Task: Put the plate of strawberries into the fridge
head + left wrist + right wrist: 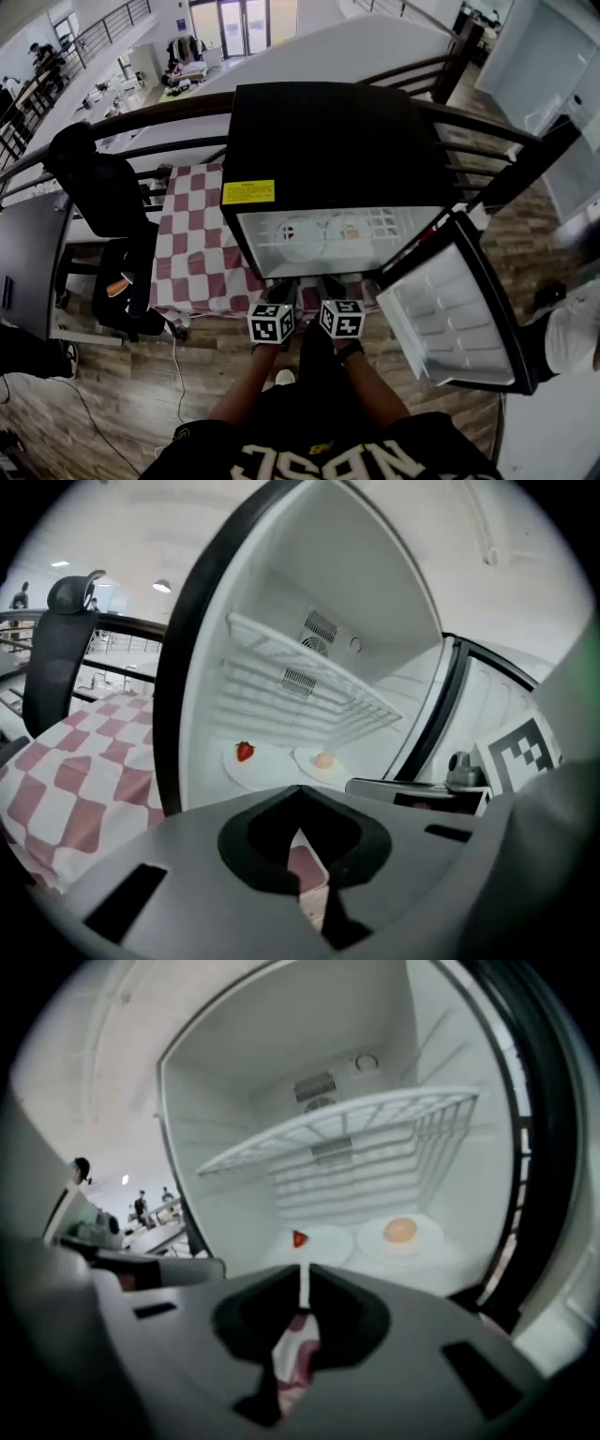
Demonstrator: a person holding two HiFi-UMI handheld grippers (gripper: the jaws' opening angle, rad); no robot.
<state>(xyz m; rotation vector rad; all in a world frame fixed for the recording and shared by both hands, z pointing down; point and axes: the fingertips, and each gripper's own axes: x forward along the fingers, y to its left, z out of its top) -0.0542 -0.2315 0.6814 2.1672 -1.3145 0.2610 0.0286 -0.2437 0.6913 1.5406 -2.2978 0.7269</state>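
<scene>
In the head view the black fridge (319, 141) stands open, its door (459, 319) swung out at 4 o'clock. The left gripper (277, 296) and right gripper (334, 292) sit side by side at 6 o'clock of the opening. The plate of strawberries (298, 228) already lies on the fridge floor, with a second plate (349, 228) at its 3 o'clock. The left gripper view shows that gripper's jaws closed and empty (302, 855). The plate is at 11 o'clock of them (261, 767) under the wire shelf (309, 682), and only one strawberry (245, 751) can be made out. The right gripper view shows those jaws (302, 1307) nearly together with only a thin slit and nothing in it, and the plate (321, 1241) at 12 o'clock. The placing looks done. What remains is probably the door: keep both grippers clear of the opening, then push the door's outer face smoothly from 4 o'clock so the plates do not jolt.
</scene>
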